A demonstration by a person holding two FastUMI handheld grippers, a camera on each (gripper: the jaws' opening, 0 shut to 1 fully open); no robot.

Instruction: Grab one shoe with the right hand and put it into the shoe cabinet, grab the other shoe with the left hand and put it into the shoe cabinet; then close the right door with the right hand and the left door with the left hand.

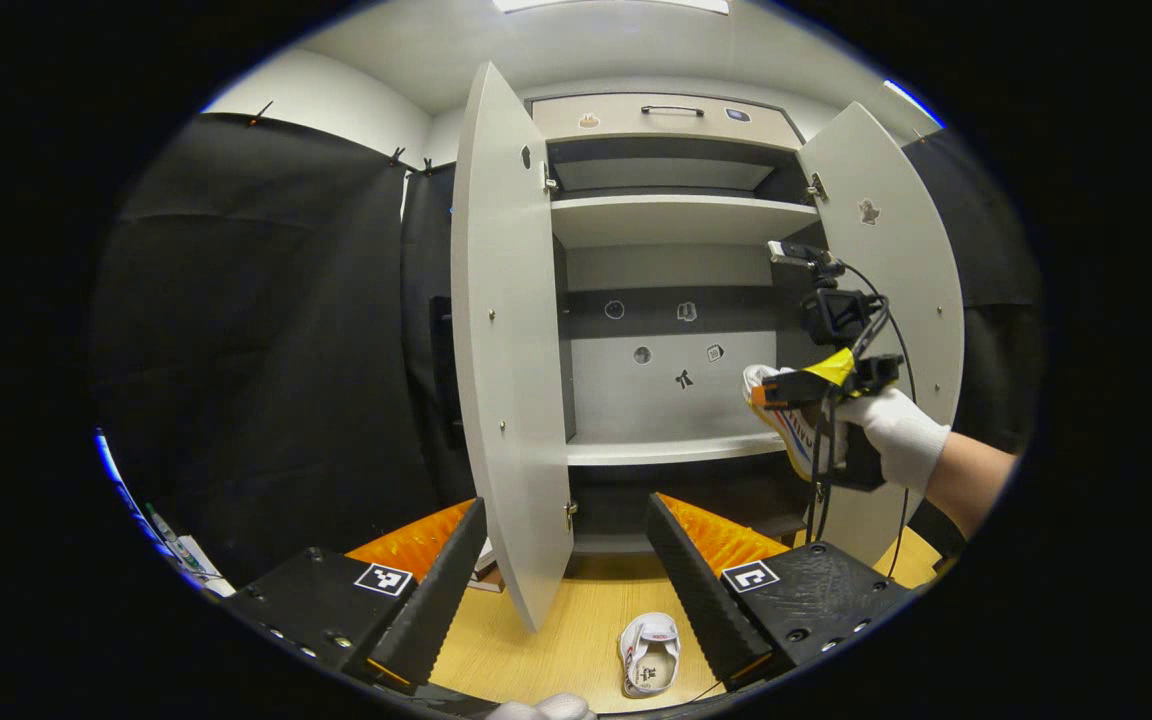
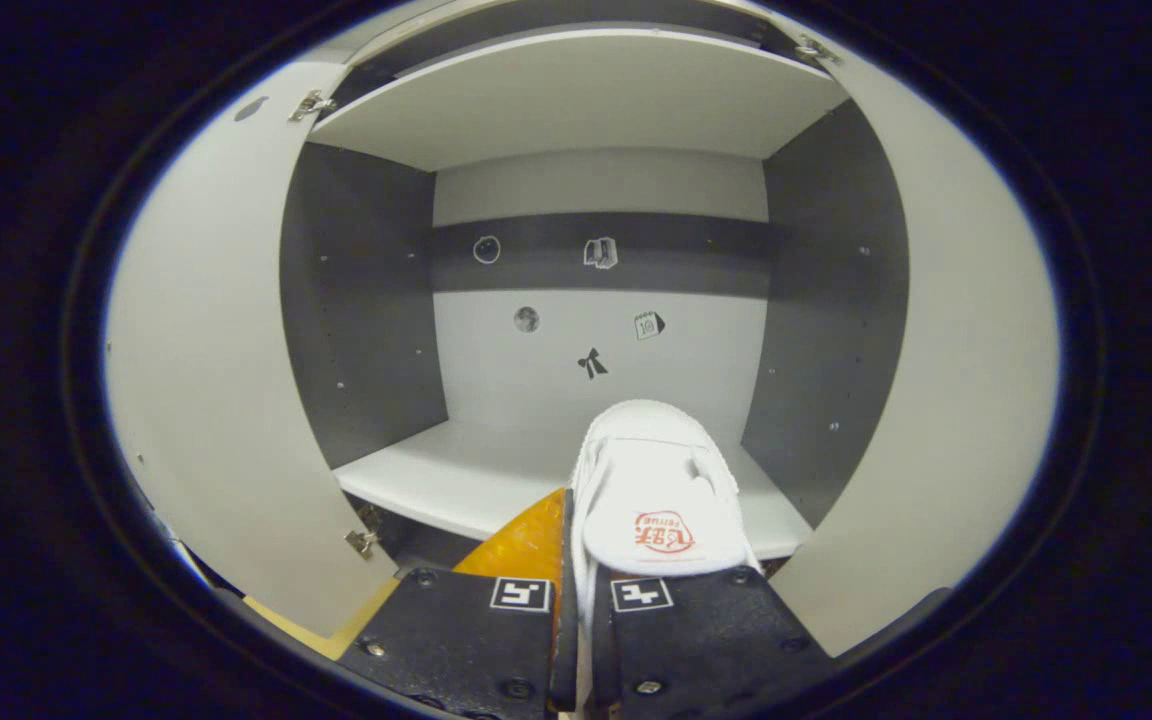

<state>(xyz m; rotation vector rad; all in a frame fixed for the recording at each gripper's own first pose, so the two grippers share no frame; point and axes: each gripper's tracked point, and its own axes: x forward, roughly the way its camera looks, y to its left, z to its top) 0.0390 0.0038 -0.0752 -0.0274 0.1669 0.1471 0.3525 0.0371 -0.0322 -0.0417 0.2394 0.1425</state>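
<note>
1. Your right gripper [image 2: 576, 600] is clamped on a white shoe [image 2: 651, 490], both fingers pressed close together on its side wall, with the toe pointing into the shoe cabinet [image 2: 596, 110] above the middle shelf [image 2: 436, 480].
2. From the left gripper view, that same right gripper [image 1: 786, 390] sits in your gloved hand [image 1: 896, 430] just in front of the right door [image 1: 896, 300], and the held shoe [image 1: 786, 425] is raised above the shelf's front edge (whether it touches the shelf cannot be told).
3. Your left gripper [image 1: 566, 600] stands wide open, gripping nothing.
4. The other shoe [image 1: 650, 652] lies on the wooden floor [image 1: 546, 630] between the left gripper's fingers, in front of the cabinet.
5. Both doors stand open; the left door [image 1: 511, 350] swings out toward you.
</note>
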